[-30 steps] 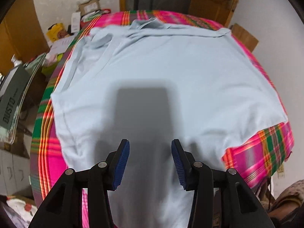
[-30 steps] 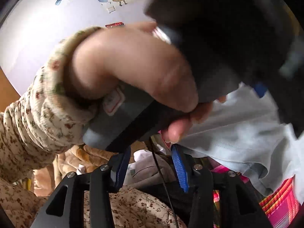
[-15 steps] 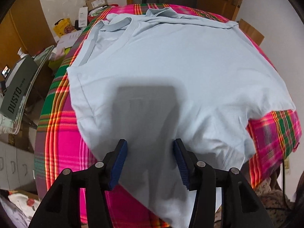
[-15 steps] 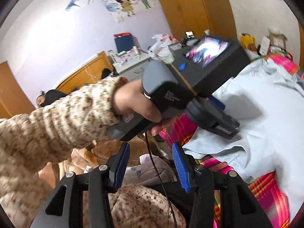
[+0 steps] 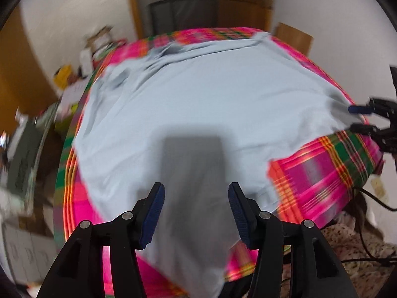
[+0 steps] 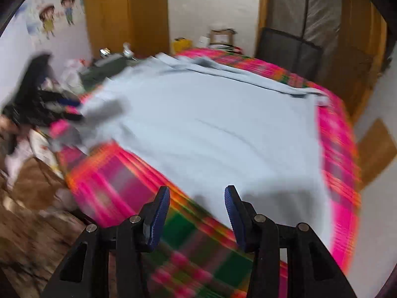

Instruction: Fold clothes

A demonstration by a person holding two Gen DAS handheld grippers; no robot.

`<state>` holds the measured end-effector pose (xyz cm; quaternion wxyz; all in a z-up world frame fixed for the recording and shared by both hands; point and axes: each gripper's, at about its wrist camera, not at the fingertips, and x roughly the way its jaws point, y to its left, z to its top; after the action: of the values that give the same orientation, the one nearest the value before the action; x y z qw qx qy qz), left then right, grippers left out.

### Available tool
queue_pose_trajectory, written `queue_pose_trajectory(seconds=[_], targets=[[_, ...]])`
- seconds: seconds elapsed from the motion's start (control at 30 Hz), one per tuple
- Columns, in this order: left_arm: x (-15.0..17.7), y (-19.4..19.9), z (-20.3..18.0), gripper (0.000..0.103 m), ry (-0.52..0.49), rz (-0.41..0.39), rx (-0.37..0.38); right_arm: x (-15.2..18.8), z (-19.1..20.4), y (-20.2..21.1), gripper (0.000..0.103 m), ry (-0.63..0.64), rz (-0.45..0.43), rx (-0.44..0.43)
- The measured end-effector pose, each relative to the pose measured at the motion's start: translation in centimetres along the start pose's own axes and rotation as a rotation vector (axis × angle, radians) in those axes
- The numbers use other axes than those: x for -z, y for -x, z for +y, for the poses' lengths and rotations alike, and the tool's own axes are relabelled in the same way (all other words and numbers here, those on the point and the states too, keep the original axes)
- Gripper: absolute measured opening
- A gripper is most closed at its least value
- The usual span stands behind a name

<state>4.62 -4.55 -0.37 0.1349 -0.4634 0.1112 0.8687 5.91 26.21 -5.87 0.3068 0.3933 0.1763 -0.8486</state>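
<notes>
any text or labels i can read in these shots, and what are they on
None can be read in either view; both are motion-blurred.
Dark green box left of the table: has pale print, too smeared to read.
Cardboard boxes by the far wall: labels too small and blurred.
Wall stickers: cartoon figures only, no legible words.
Light blue shirt and plaid tablecloth: no print visible.

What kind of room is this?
Probably a lived-in home room: cartoon wall stickers, a plaid-covered table with a light blue shirt spread on it, and wooden doors.
</notes>
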Motion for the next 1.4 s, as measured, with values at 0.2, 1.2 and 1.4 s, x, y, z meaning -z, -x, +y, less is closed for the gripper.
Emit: queue_pose_trajectory(seconds=[0.2,1.2,1.4], targets=[[-1.8,-2.7,-4.5,0.056,-0.1,0.048,0.05,2.7,-4.4,3.0,0.041,-0.01,0.027,0.145],[-1.7,-4.6,-6.1,0.01,-0.14,0.151,-0.07,8.1,-5.3,1.0,0.017,0.227,0.125,0.297],[-1.2,-3.4,-5.3,0.007,-0.118,0.133,-0.065,8.1,-5.6,0.6,0.005,0.201,0.099,0.284]])
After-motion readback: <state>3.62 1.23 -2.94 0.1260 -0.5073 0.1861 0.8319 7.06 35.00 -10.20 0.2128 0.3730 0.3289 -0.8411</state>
